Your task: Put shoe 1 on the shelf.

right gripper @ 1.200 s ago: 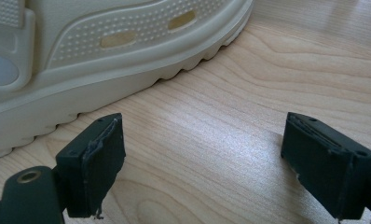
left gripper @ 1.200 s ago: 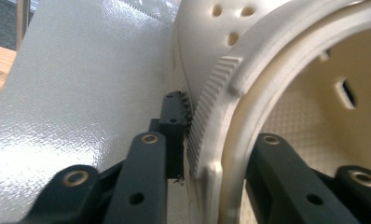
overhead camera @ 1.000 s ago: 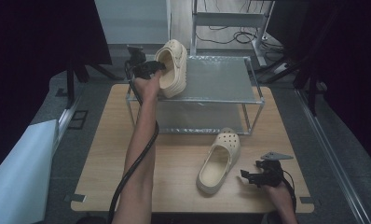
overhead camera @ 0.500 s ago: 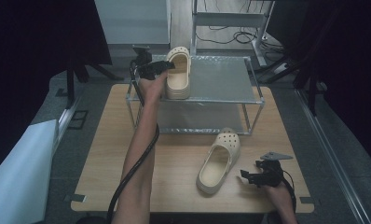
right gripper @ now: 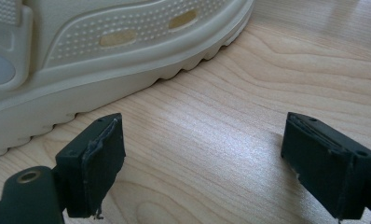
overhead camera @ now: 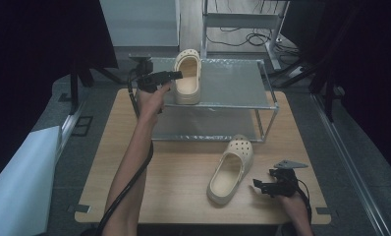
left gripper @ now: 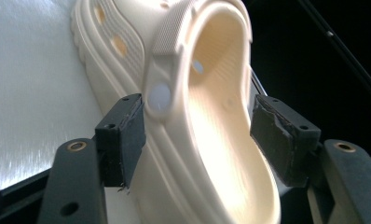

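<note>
A cream clog [overhead camera: 187, 76] sits sole down on the left end of the metal rack's top shelf [overhead camera: 233, 83]. My left gripper [overhead camera: 176, 75] is at its heel; its jaws have just been opening. In the left gripper view the clog's heel [left gripper: 211, 140] lies between the spread pads [left gripper: 123, 135], which no longer squeeze it. A second cream clog [overhead camera: 230, 169] lies on the wooden table [overhead camera: 183, 182], toe pointing away. My right gripper [overhead camera: 256, 184] rests just right of its heel, open. The right gripper view has bare wood between the jaws and the clog's side [right gripper: 104, 42] at upper left.
The rack has a lower shelf [overhead camera: 208, 125] under the top one and stands at the table's far half. A white panel [overhead camera: 21, 182] leans at the left beside the table. Cables and stand legs [overhead camera: 242, 34] sit behind the rack.
The left hand carried the clog from a tilted hold at the rack's left edge onto the top shelf, set it sole down and spread its jaws. The right gripper stayed put.
</note>
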The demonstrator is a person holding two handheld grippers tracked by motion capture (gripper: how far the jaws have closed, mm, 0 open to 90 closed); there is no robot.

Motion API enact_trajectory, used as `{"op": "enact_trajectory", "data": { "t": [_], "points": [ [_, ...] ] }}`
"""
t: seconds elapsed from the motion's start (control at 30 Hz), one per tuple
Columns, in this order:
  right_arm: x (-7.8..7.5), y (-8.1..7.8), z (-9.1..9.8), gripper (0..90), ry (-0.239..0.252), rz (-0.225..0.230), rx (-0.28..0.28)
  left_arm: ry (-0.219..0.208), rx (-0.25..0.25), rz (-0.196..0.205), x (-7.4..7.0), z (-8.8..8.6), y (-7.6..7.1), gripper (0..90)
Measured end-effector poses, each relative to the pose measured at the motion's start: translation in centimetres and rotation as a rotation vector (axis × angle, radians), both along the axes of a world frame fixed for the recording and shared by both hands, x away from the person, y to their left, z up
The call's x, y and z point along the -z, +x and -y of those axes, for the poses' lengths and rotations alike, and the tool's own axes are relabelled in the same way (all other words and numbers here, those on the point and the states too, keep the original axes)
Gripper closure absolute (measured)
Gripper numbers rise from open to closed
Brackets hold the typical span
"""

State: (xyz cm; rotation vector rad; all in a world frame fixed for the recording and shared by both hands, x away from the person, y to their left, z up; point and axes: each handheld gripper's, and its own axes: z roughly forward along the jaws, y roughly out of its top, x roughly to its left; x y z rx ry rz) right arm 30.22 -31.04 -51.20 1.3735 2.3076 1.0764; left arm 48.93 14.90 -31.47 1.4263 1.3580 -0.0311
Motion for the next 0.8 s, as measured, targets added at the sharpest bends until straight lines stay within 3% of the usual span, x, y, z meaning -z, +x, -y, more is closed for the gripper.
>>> {"op": "enact_trajectory", "data": {
  "t": [0.13,0.37,0.43,0.8],
  "points": [
    [0.0,0.0,0.0,12.8,-0.003,-0.001,0.0,-0.007,0.031,0.021,0.3,-0.4,-1.6,33.8],
    [0.0,0.0,-0.1,12.6,-0.012,0.004,-0.002,0.047,0.094,0.063,1.5,-0.1,-4.9,31.5],
    [0.0,0.0,-0.1,12.5,-0.013,0.001,0.0,0.071,0.105,0.067,2.1,0.0,-5.5,30.5],
    [0.0,0.0,-0.1,12.3,-0.002,-0.001,-0.003,0.104,0.133,0.123,3.3,0.5,-8.9,26.7]
  ]
}}
